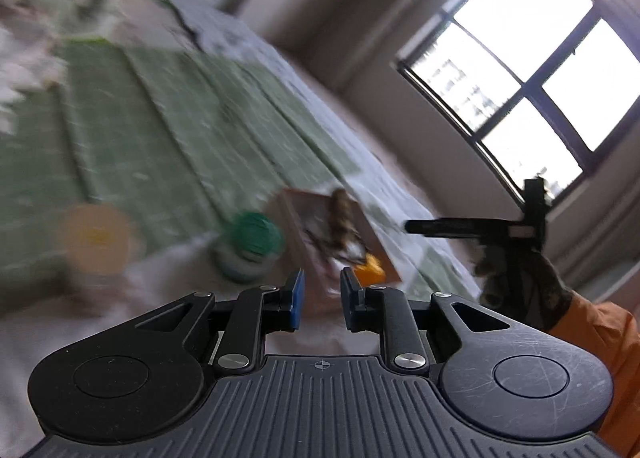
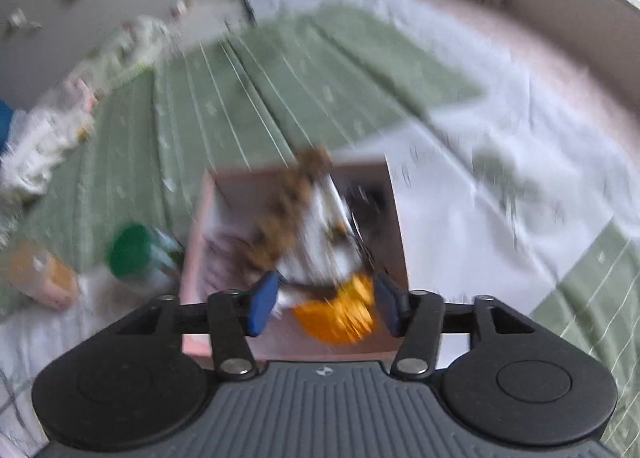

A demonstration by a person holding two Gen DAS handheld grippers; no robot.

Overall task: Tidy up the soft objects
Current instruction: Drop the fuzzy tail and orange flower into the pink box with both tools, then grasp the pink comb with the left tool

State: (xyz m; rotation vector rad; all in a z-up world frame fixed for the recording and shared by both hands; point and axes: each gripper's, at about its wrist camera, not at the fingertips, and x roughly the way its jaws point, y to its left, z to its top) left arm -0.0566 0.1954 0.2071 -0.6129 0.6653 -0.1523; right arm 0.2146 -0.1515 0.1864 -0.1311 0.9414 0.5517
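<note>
Entry: soft toy, going into box. You are holding the right gripper (image 2: 324,304) over the open pink box (image 2: 396,218) on the bed (image 2: 320,70), its blue pads (image 2: 262,306) standing apart with nothing pressed between them; the plush toy (image 2: 316,242), brown, white and orange, is lying in the box just past the fingertips, its orange part (image 2: 340,318) showing between the jaws but, as far as the blur allows, not pinched. The brown end is reaching up over the far rim of the box, so the toy is probably not fully seated. You are carrying the left gripper (image 1: 322,300) empty, jaws partly apart, pointing toward the same box from the side. A green-lidded jar (image 2: 134,254) is standing just beside the box on its left, and an orange-topped container (image 2: 44,278) is sitting further left, near the jar. To do this step well, you are best keeping the right jaws wide while lifting clear, so no fabric is snagging on a pad and pulling the toy back out. If the brown end is still hanging over the rim, you are better off nudging it down with one closed fingertip than regripping. Keep the left gripper away from the jar, which looks easy to tip.
</note>
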